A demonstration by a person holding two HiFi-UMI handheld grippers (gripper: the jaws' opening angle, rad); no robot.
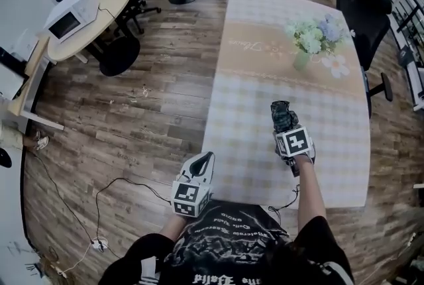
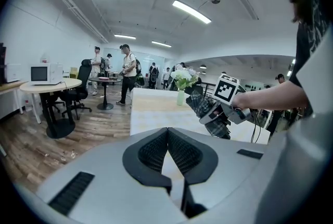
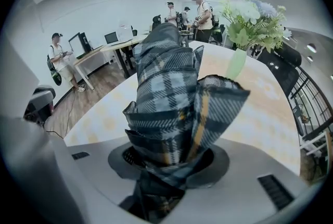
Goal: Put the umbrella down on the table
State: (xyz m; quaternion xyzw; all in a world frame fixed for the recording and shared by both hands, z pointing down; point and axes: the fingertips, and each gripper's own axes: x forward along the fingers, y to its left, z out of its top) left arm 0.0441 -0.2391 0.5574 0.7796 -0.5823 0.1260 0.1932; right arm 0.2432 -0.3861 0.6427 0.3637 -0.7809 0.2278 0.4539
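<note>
A folded plaid umbrella [image 1: 283,114] in dark blue-grey with yellow stripes stands between the jaws of my right gripper [image 1: 286,128], which is shut on it. In the right gripper view the umbrella [image 3: 171,98] fills the middle and hides the jaw pads. It hangs over the near right part of the checked table [image 1: 245,111], pointing steeply down. My left gripper [image 1: 205,159] sits at the table's near left corner, its fingertips [image 2: 167,132] touching with nothing between them. From the left gripper view the umbrella [image 2: 200,102] and the right gripper [image 2: 216,111] show to the right.
A green vase of flowers [image 1: 313,38] stands on the far right of the table. Black office chairs [image 1: 368,18] line its right side. A round table with a microwave [image 1: 69,18] stands at left, and cables [image 1: 99,204] lie on the wood floor. People stand at the back.
</note>
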